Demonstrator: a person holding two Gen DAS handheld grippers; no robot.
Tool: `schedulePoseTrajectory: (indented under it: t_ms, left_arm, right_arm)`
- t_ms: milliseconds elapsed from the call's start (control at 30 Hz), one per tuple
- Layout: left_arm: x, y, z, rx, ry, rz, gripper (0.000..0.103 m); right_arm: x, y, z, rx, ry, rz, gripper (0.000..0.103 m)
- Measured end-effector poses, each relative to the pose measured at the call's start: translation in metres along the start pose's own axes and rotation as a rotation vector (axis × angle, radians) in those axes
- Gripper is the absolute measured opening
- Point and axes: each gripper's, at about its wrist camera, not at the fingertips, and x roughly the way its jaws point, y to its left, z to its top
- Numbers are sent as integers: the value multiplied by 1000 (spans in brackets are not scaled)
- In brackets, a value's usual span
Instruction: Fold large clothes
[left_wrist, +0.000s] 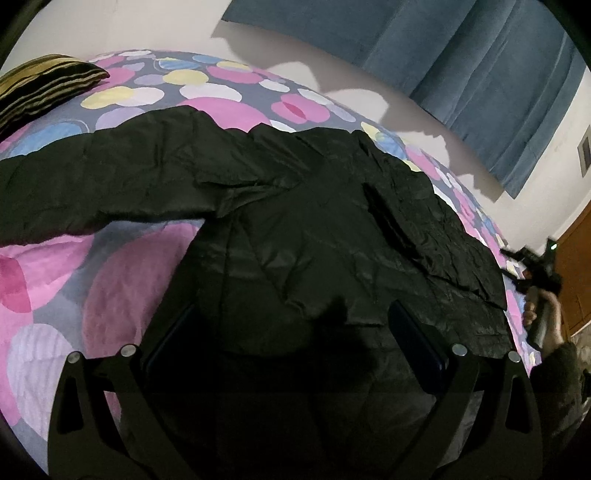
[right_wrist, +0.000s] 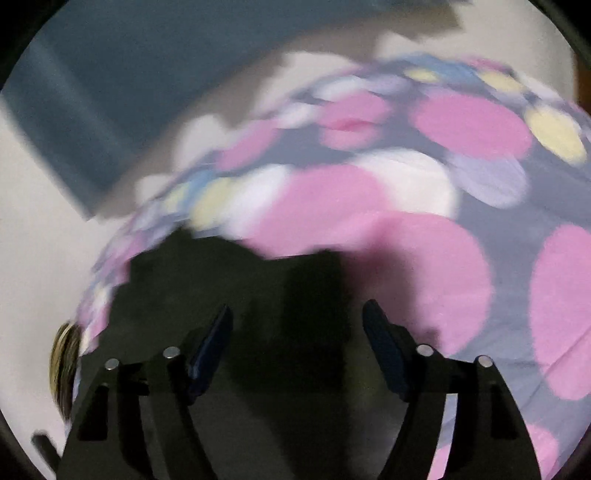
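Observation:
A large black jacket (left_wrist: 303, 229) lies spread on a bed, one sleeve (left_wrist: 92, 177) stretched out to the left and a panel (left_wrist: 436, 221) folded over on its right side. My left gripper (left_wrist: 291, 332) hovers over the jacket's near part, jaws wide apart, nothing pinched between them. At the bed's right edge a hand (left_wrist: 546, 321) holds my right gripper (left_wrist: 532, 269), small in the left wrist view. The right wrist view is motion-blurred: my right gripper (right_wrist: 297, 317) stands open above a corner of the jacket (right_wrist: 207, 280), pads clear of the cloth.
The bedspread (left_wrist: 122, 280) has pink, yellow, blue and white circles on grey. A striped pillow (left_wrist: 40, 85) lies at the far left corner. Behind the bed are a white wall and a blue curtain (left_wrist: 480, 74); a wooden door (left_wrist: 576, 266) stands at the right.

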Motion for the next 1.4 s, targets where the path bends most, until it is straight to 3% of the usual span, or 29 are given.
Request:
schedulePoseTrajectory:
  t_ms: [67, 100, 267, 400, 567, 700, 800, 933, 967, 1033, 1133, 1200, 1400]
  left_arm:
    - [1, 0, 0, -4, -1, 1, 101]
    - [1, 0, 0, -5, 0, 2, 101]
    - [5, -1, 1, 9, 12, 19, 101]
    - [3, 0, 1, 5, 9, 17, 101]
    - [2, 3, 1, 1, 7, 16, 101]
    - [3, 2, -1, 2, 9, 21, 101]
    - [5, -1, -2, 22, 16, 35, 101]
    - [-6, 2, -2, 19, 7, 14, 101]
    - [-9, 4, -2, 16, 5, 11, 101]
    - [-15, 11, -3, 3, 4, 7, 101]
    - [-24, 23, -6, -21, 1, 3, 101]
    - [-29, 31, -7, -33, -4, 12, 101]
    - [-49, 66, -11, -83, -23, 69, 101]
  right_arm:
    - [22, -17, 0, 35, 62, 27, 40]
    - [32, -19, -1, 36, 96, 59, 23]
    - [48, -16, 0, 5, 123, 58, 23]
    - [31, -18, 2, -6, 109, 40, 32]
    - [0, -14, -21, -37, 94, 41, 32]
    - [17, -18, -41, -37, 152, -1, 32]
    - [19, -13, -43, -63, 123, -21, 31]
    - [-16, 6, -48, -102, 71, -81, 34]
    - [-25, 11, -52, -114, 57, -81, 38]
    - [-47, 23, -70, -122, 30, -34, 72]
    - [-70, 40, -105, -158, 36, 72, 74]
    - [-76, 46, -129, -184, 65, 96, 74]
    - [-54, 37, -173, -201, 142, 75, 78]
